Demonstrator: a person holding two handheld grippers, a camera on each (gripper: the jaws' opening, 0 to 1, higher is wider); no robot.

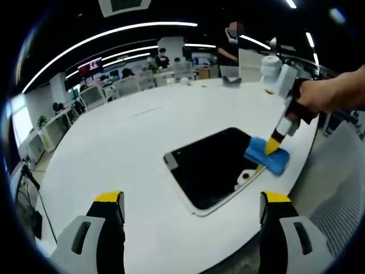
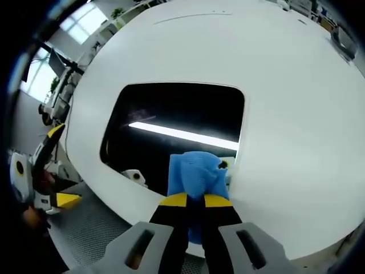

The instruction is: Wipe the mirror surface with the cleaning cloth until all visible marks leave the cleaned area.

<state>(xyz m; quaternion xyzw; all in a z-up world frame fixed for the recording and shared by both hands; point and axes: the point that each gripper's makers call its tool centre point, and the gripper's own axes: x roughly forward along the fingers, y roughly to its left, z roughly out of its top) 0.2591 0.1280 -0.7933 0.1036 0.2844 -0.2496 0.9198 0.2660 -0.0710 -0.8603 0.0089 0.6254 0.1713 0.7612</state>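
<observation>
Pressing the blue cloth (image 2: 195, 174) onto the near corner of the mirror (image 2: 171, 114), we have the right gripper (image 2: 195, 201) pinched shut on its bunched fabric. The mirror lies flat near the table's edge, its dark glass reflecting a ceiling light strip. Our left gripper (image 1: 191, 201) hovers well back from the mirror, jaws spread wide and holding nothing.

We judge the main risk to be the cloth working loose as it drags, since only a fold is clamped. Pushing sideways could also slide the unpinned mirror toward the edge beside it. We cannot tell which marks remain on the glass.

The white table (image 1: 114, 148) is broad, rounded and smooth. Beyond it lies an open office with desks, monitors, ceiling light strips and a person standing at the far side.
</observation>
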